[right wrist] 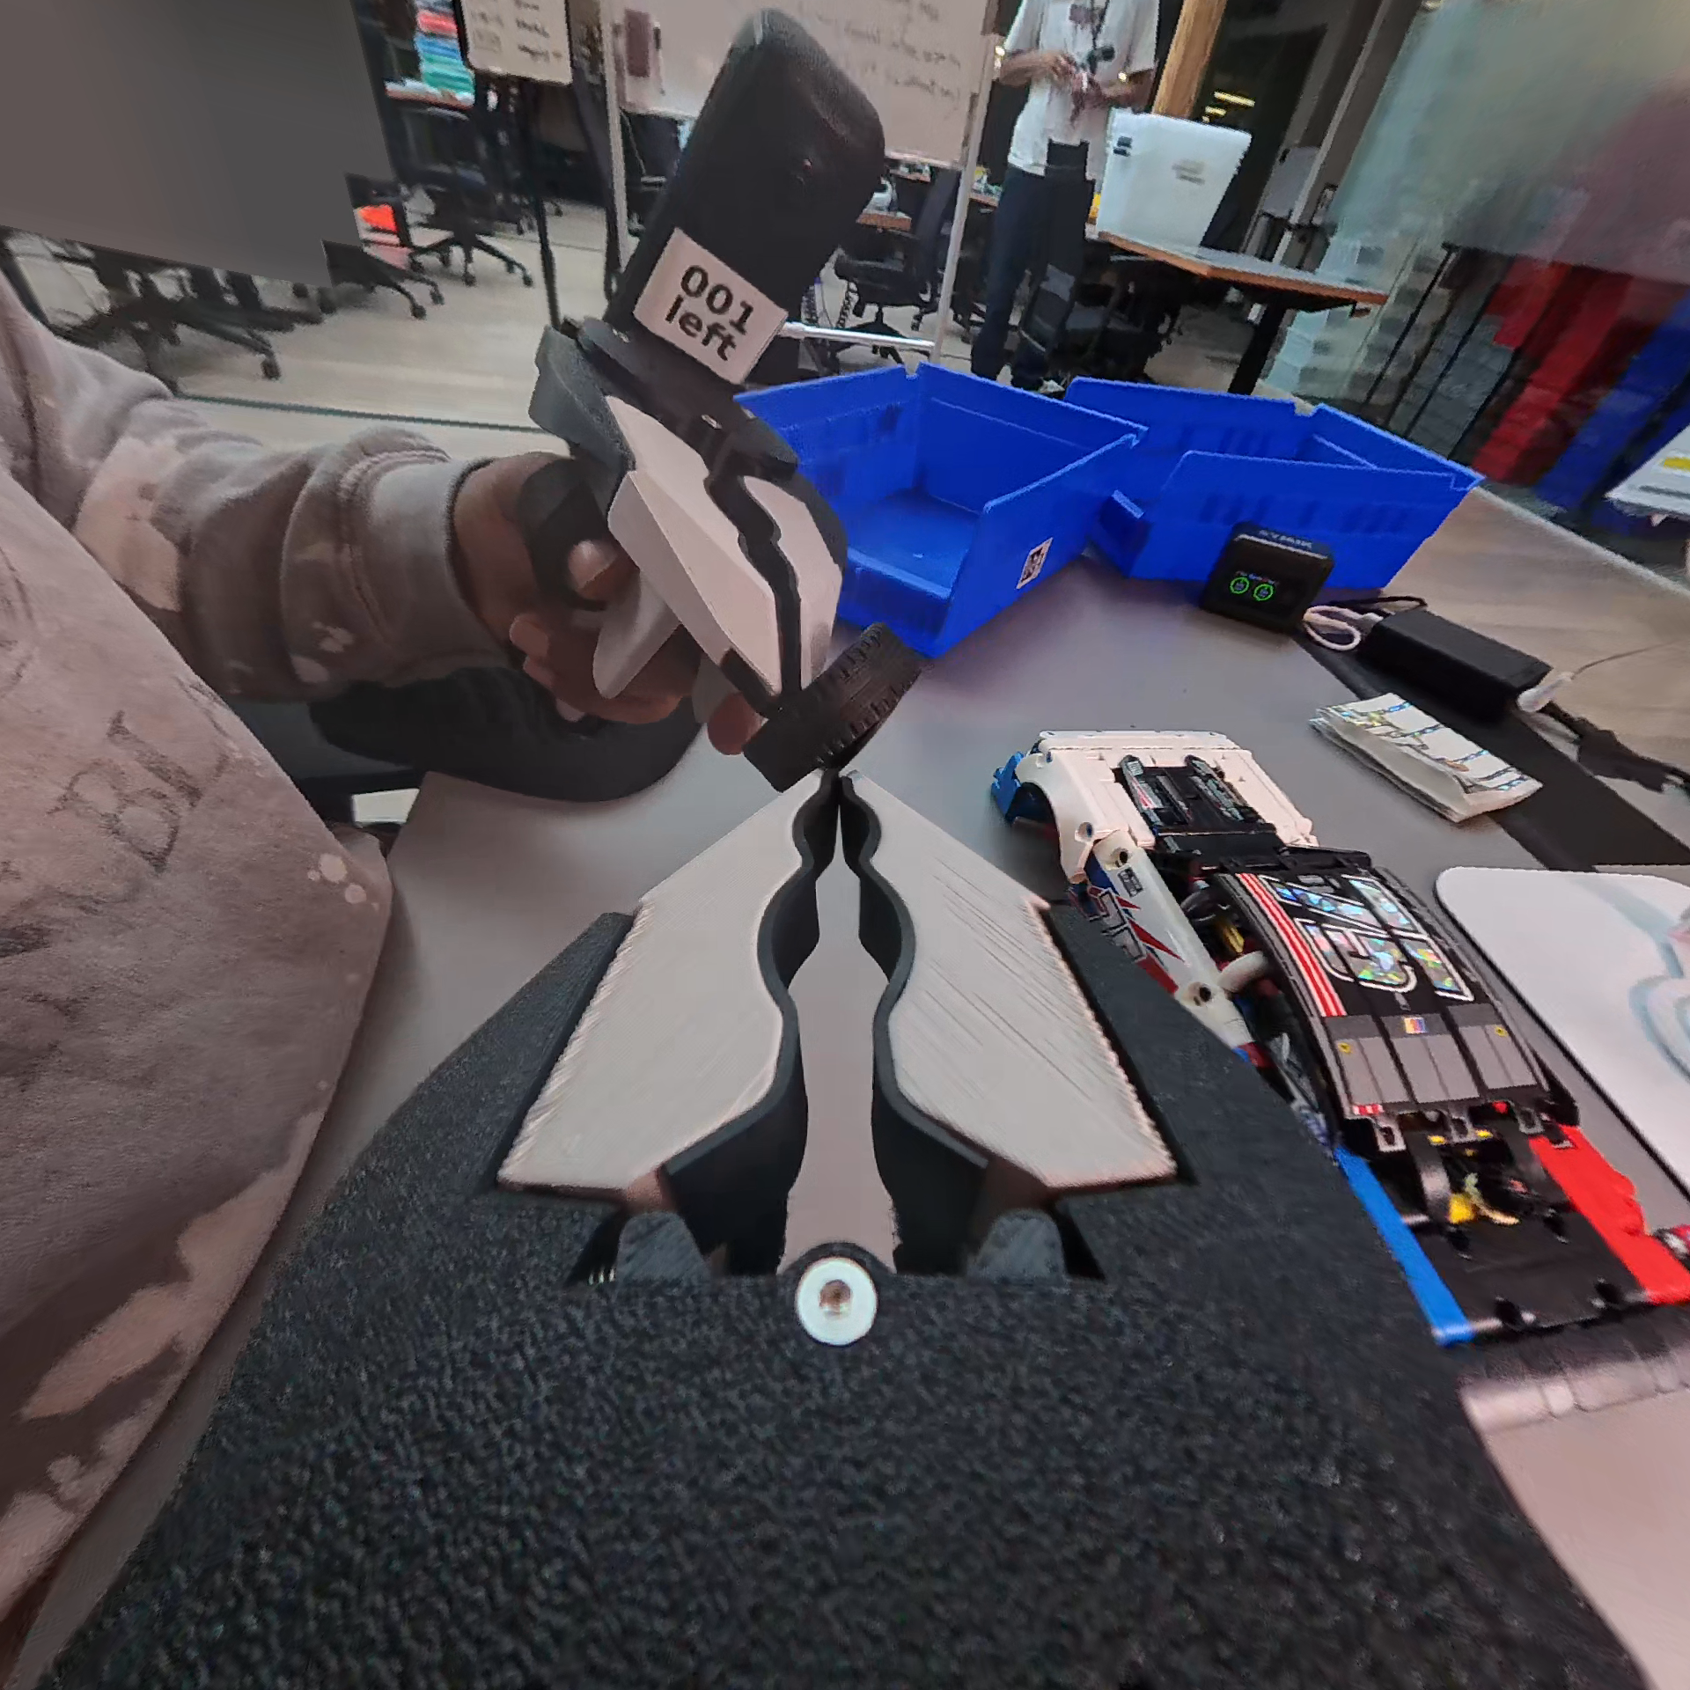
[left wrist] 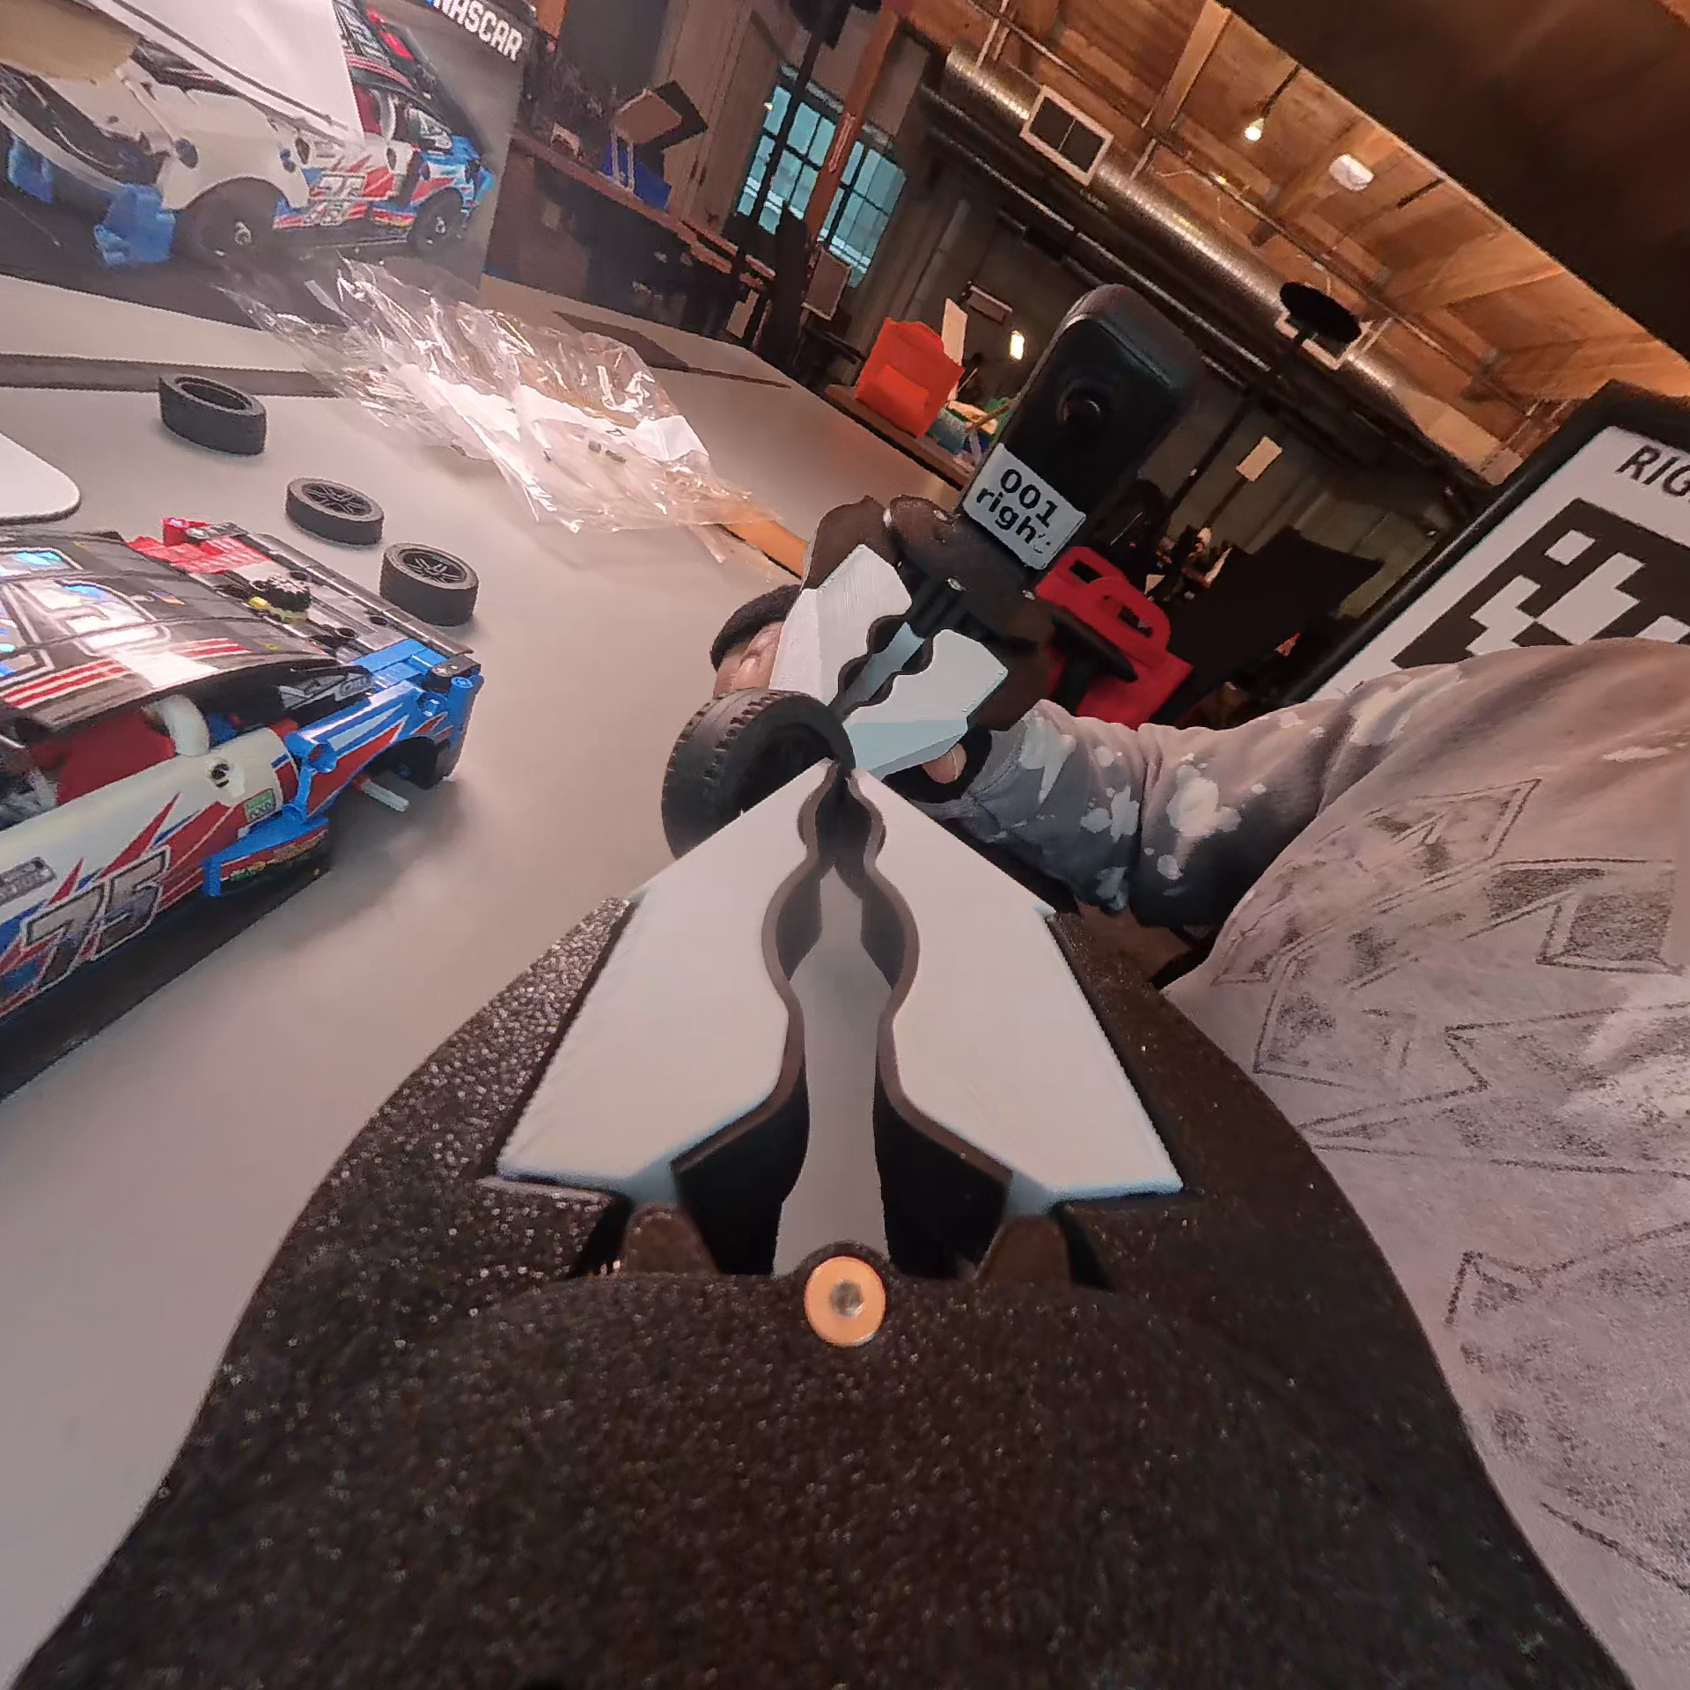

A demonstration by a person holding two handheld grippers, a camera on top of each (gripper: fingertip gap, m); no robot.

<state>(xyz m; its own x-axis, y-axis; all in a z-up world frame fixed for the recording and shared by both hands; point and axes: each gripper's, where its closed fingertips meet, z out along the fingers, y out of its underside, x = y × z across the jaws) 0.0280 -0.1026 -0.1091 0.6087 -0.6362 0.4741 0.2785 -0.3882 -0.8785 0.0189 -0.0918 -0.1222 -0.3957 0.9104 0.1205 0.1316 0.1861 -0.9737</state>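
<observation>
A black toy wheel (left wrist: 741, 768) hangs in the air above the grey table (left wrist: 411, 960), between both grippers. My left gripper (left wrist: 837, 779) is shut on the wheel's near edge. My right gripper (left wrist: 843, 722) comes in from behind, its tips closed on the same wheel. In the right wrist view the wheel (right wrist: 837, 704) sits just past my right gripper (right wrist: 837, 782), and my left gripper (right wrist: 764, 709) pinches it from the left. A brick-built race car (left wrist: 183, 732) lies on the table to the left, and it shows at the right in the right wrist view (right wrist: 1280, 960).
Three loose wheels (left wrist: 334, 510) and crumpled plastic bags (left wrist: 512, 411) lie behind the car, beside its picture box (left wrist: 229, 137). Two blue bins (right wrist: 960, 494), a small black device (right wrist: 1267, 581), a power brick (right wrist: 1454, 663), a booklet (right wrist: 1427, 754) and a white pad (right wrist: 1573, 988) are on the table. A person stands far behind. The brick-built race car (left wrist: 183, 732) is about 15 cm from my right fingertips. My right wrist view (right wrist: 1233, 971) looks at it from another angle.
</observation>
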